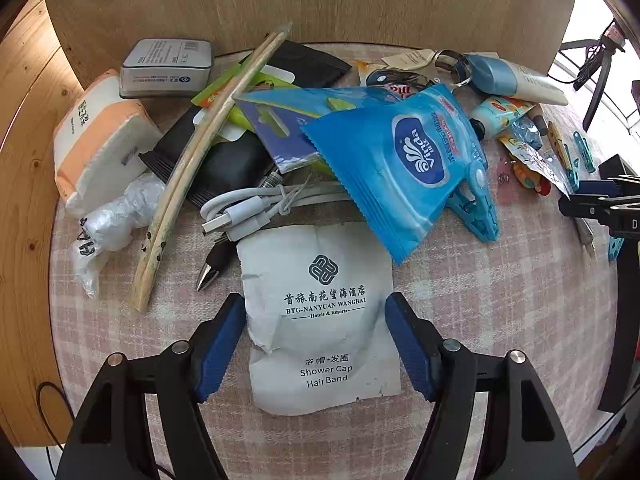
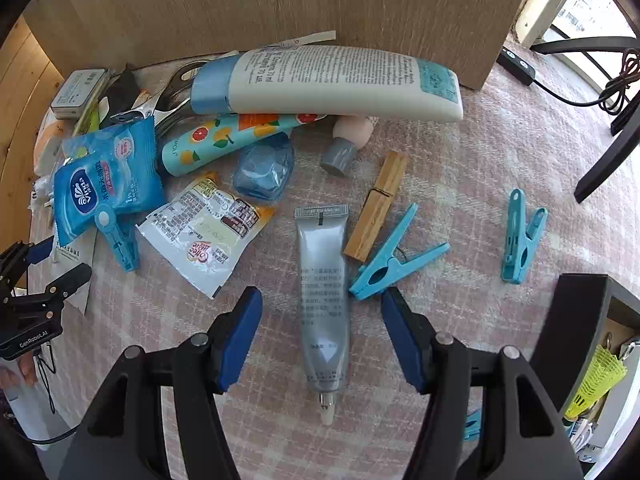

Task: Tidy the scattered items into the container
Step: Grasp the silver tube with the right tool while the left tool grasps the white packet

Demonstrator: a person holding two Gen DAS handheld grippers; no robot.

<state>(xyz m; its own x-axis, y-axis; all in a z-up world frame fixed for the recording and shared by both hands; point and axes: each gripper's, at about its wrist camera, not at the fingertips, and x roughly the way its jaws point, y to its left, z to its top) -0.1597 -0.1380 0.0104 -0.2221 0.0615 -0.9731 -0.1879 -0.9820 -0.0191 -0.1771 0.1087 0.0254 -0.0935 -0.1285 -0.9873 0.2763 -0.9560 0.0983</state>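
Right gripper [image 2: 320,312]: jaws spread, empty, straddling grey tube [image 2: 324,304]; tube long axis runs along fingers, nozzle toward camera, near table [image 2: 500,152] front edge. Left gripper [image 1: 316,316]: likewise spread around shower cap packet [image 1: 320,320]. Container [image 2: 576,328]: right edge.

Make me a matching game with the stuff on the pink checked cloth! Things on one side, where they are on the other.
Things:
1. white paper shower cap packet
2. grey squeeze tube with a white nozzle
3. big white tube with a blue cap
4. wooden clothes peg

Places:
A. at the back, beside the wooden panel
B. between the open fingers of the right gripper
C. touching a blue plastic peg
D. between the open fingers of the left gripper

Pairs: 1-D, 2-B, 3-A, 4-C
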